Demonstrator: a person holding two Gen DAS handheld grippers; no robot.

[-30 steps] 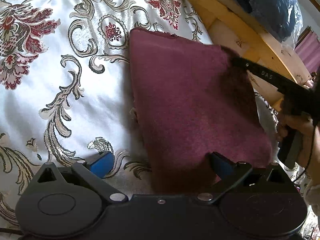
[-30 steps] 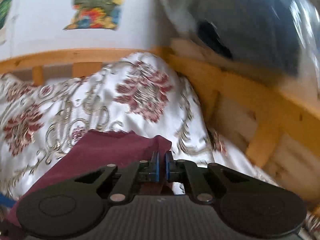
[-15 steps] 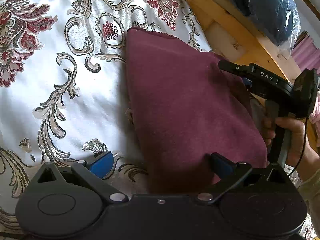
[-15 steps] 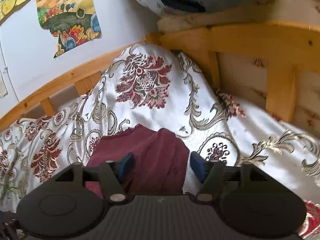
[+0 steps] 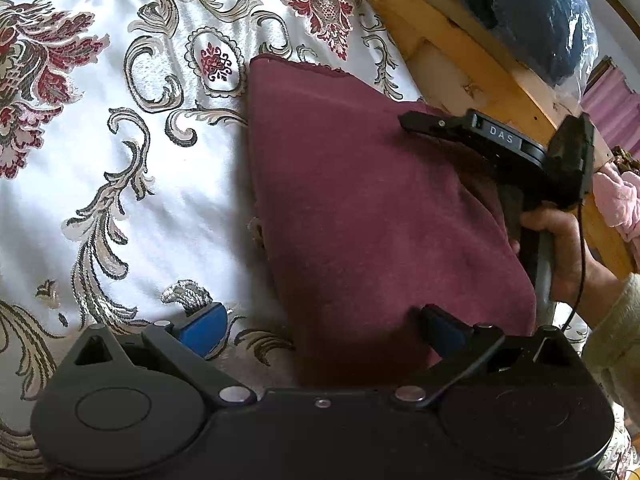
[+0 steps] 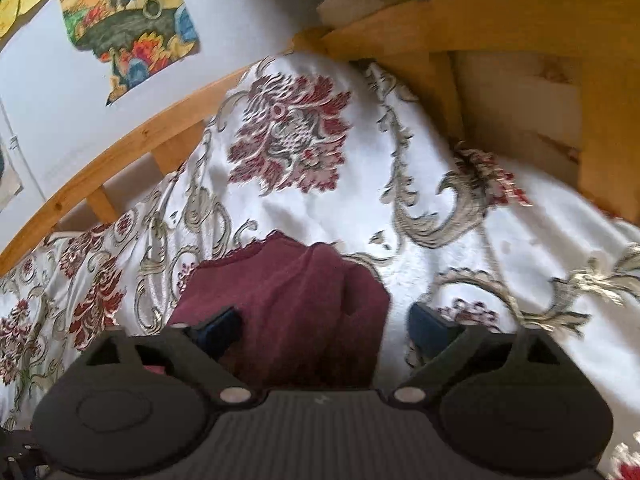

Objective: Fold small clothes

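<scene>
Right gripper point(image 6: 324, 326) jaws now parted, straddling maroon cloth point(image 5: 372, 216).

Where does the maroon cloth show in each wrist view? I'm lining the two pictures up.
Left wrist view: the maroon cloth fills the centre and right, lying folded on the bedspread.
Right wrist view: the maroon cloth sits low in the centre, reaching up from between the open fingers.
Shared landmark: the white floral bedspread under it, edged by the wooden bed frame.
</scene>
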